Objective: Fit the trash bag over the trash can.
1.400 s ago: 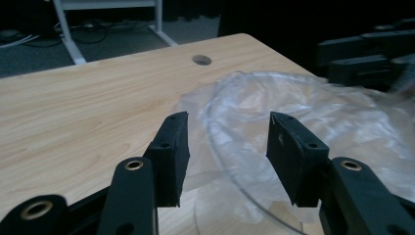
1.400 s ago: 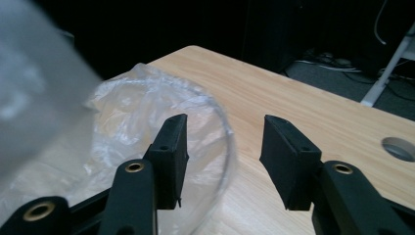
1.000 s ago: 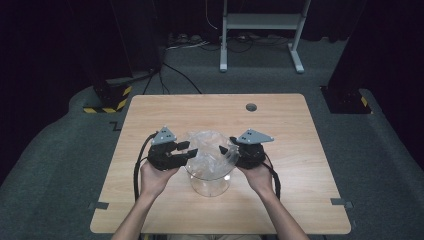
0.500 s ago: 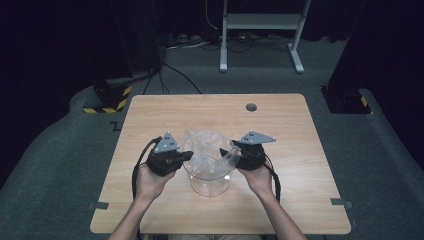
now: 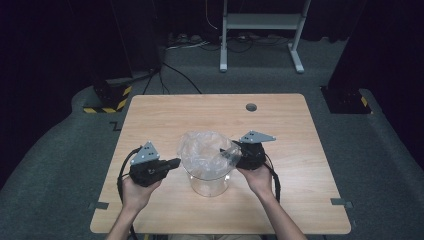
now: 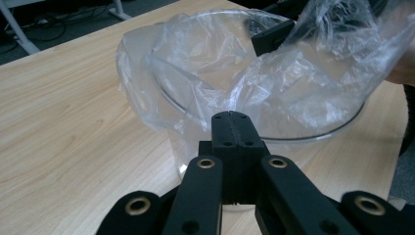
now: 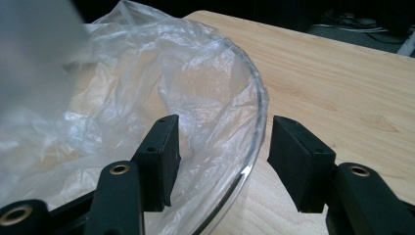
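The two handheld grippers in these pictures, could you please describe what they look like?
Both are black. The left gripper and right gripper each carry a grey three-cornered plate on top, and a black cable trails back from each past the person's wrist. In the gripper views, the jaws are flat, rectangular black blocks on linkage arms with brass-coloured pivot rings and small screw holes. The person's forearms are bare, with no sleeves in view.

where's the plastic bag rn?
High view: the clear plastic bag lines the glass bowl at the table's near-centre, between the left gripper and the right gripper, whose open jaws straddle the bowl's rim.
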